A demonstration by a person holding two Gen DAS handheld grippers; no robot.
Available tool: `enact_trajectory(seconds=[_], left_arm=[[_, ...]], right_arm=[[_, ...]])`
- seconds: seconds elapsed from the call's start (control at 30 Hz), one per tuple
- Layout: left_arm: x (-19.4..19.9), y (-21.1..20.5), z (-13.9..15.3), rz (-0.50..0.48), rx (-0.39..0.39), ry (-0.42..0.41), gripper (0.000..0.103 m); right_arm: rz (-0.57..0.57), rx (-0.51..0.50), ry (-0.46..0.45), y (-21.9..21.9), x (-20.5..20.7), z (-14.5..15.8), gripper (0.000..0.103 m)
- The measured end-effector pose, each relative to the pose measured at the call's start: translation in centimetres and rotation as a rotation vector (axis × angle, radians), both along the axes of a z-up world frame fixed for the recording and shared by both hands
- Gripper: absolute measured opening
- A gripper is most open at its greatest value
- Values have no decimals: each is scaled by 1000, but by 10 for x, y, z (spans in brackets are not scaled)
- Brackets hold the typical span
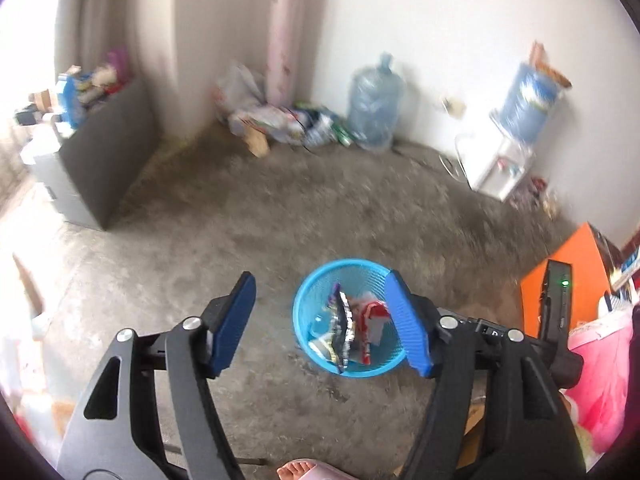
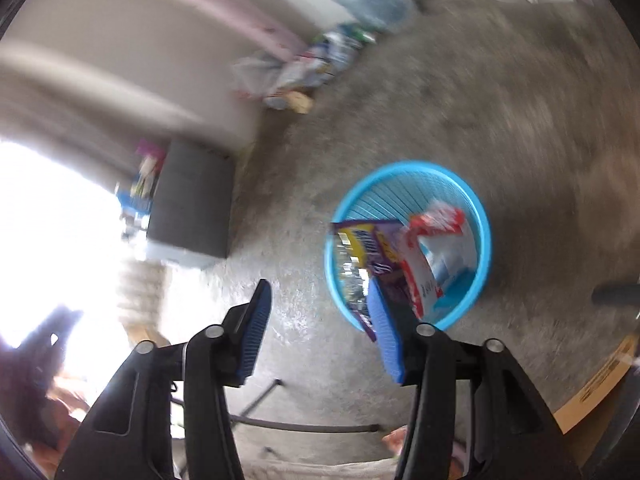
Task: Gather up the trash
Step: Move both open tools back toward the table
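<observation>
So the blue basket (image 1: 347, 318) sits on the bare concrete floor (image 1: 280, 216), and it's already got stuff in it: a purple snack wrapper (image 2: 376, 256) with a silvery inside, standing on edge, and a red-and-white packet (image 2: 430, 240) leaning right next to it.

Left gripper (image 1: 324, 316) hangs above the basket with its blue pads spread wide, nothing between them. In its view the basket is just off center toward 3 o'clock, partly tucked behind the right pad.

Right gripper (image 2: 318, 332) is also spread apart and empty. In its view the basket is out at about 1 o'clock from the jaws, with the right pad overlapping its near rim.

Background's blurry: a big water jug (image 1: 376, 104) against the wall at 12 o'clock, a grey cabinet (image 1: 104, 160) around 10 o'clock.
</observation>
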State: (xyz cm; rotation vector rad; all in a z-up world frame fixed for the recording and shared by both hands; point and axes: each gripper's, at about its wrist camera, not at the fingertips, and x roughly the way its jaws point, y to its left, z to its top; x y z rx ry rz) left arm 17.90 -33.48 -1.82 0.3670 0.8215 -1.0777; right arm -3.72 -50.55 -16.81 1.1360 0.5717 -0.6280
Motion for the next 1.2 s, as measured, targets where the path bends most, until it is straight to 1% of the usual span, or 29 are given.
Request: enact_trajectory(seconds=[0.07, 0.1, 0.13, 0.17, 0.2, 0.3, 0.4, 0.53, 0.67, 0.77, 0.9, 1.07, 1.1, 1.2], left_arm=[[-1, 28, 18, 63, -43, -14, 75], [-1, 42, 25, 108, -63, -17, 77], [-2, 59, 32, 159, -88, -9, 78], [-3, 71, 37, 187, -106, 4, 78], [-2, 83, 42, 223, -119, 18, 78], [-6, 113, 54, 296, -134, -2, 82], [-15, 136, 68, 329, -140, -49, 83], [-25, 168, 88, 364, -156, -95, 83], [-33, 195, 102, 411, -165, -128, 84], [-37, 216, 110, 458, -171, -136, 84], [-40, 246, 116, 538, -169, -149, 84], [-43, 279, 117, 624, -168, -164, 84], [-45, 286, 116, 641, -171, -167, 84], [-50, 306, 112, 699, -189, -161, 84]], right_arm=[[57, -87, 2, 17, 9, 28, 62], [95, -138, 7, 27, 15, 44, 64], [126, -184, 13, 36, 18, 58, 67], [159, -238, 20, 47, 22, 73, 71], [193, -291, 25, 58, 26, 87, 72], [252, -397, 47, 85, 32, 118, 76], [298, -447, 65, 107, 38, 141, 79], [350, -473, 61, 129, 42, 163, 84], [411, -510, 76, 157, 49, 177, 89], [461, -524, 63, 175, 53, 183, 91], [522, -544, 54, 195, 60, 187, 94], [572, -584, 70, 216, 68, 188, 96], [574, -595, 79, 220, 68, 188, 97], [547, -647, 175, 232, 76, 183, 97]])
